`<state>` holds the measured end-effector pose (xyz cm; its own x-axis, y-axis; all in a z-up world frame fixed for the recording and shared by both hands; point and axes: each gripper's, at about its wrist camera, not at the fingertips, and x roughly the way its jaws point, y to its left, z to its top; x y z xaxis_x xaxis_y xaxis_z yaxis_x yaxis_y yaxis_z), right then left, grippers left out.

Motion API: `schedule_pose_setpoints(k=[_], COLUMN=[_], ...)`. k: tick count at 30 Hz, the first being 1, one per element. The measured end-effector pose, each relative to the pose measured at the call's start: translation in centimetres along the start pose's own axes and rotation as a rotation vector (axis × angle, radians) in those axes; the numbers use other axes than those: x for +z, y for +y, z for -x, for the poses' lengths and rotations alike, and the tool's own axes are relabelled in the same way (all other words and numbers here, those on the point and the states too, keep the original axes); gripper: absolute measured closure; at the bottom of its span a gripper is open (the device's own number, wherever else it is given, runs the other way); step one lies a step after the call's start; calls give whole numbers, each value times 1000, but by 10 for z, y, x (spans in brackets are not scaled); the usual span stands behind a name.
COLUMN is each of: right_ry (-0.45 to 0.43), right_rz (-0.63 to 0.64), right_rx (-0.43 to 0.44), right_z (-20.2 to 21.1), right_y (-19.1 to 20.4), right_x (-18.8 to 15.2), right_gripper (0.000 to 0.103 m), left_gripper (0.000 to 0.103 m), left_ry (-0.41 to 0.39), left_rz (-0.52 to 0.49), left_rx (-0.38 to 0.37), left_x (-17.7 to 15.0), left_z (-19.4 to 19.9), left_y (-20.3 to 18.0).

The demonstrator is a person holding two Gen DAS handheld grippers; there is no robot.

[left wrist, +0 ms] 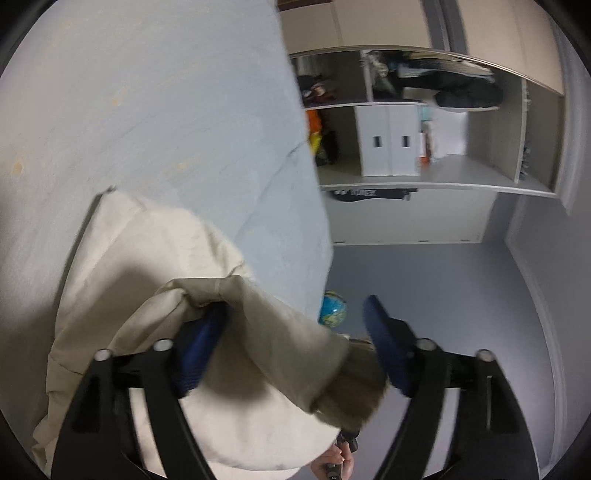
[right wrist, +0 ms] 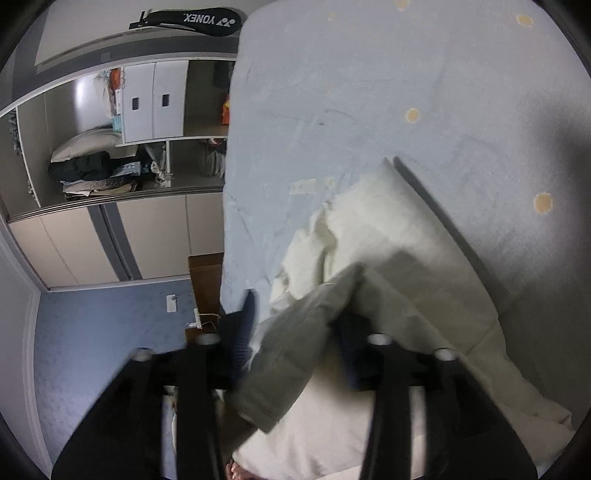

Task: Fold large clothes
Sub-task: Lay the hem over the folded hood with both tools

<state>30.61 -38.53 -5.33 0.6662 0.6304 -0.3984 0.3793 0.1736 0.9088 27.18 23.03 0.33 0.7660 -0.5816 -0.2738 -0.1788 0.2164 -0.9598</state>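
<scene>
Left wrist view: bed (left wrist: pixel 147 110), pale blue sheet, fills most of frame. Cream garment (left wrist: pixel 155 266) lies on bed near its edge, one fold draped over left gripper (left wrist: pixel 291 328); jaws spread wide, cloth resting across one blue pad, not clamped. Open wardrobe (left wrist: pixel 424 129) beyond, globe (left wrist: pixel 333 309) on floor. Right gripper (right wrist: pixel 295 332): jaws apart, garment fold hanging between, not pinched. Racket bag (right wrist: pixel 192 21) on top of wardrobe.

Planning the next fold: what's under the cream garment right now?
The cream garment lies on the light blue bedsheet, which shows all around it. Its raised hem drapes over one blue finger of the left gripper. Whatever lies beneath the cloth is covered.
</scene>
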Motion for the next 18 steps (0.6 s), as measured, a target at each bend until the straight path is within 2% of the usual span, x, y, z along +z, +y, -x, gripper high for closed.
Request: schedule_pose_setpoints(k=[2,3,6,8,9,12,16,18], right_ry=[-8,-24,-117,-161,-168,-128,-55,-35], right_rz=[22,33,62,95,140,332,642,836], right_rx=[25,29,65,66,54,-7,-179,-298], right_z=[9,17,43,57,61,56,26,3], right_y=[12,20,40,53,63,94,130,146], right_x=[-1,-2,-6,-10,-15,-40,-93,-129], right_gripper=[27,23,18,17,17,17,17,17], left_gripper=[10,9,9,8,8,8,8,9], left_ry=[-39,-74,-115,-155,-166,-127,-19,28], left_rz=[-37,-67,-79,-118,-155,-293,-453,-513], left_rx=[0,1,-77,-85,-63,8,89,114], left_x=[-1,-2,-4,-8,-13,-32,-70,-89], left_z=[8,15,30,39,41,27,-11,-30], left_y=[-12,-19,-34,-46,-53,-77,-99,-101])
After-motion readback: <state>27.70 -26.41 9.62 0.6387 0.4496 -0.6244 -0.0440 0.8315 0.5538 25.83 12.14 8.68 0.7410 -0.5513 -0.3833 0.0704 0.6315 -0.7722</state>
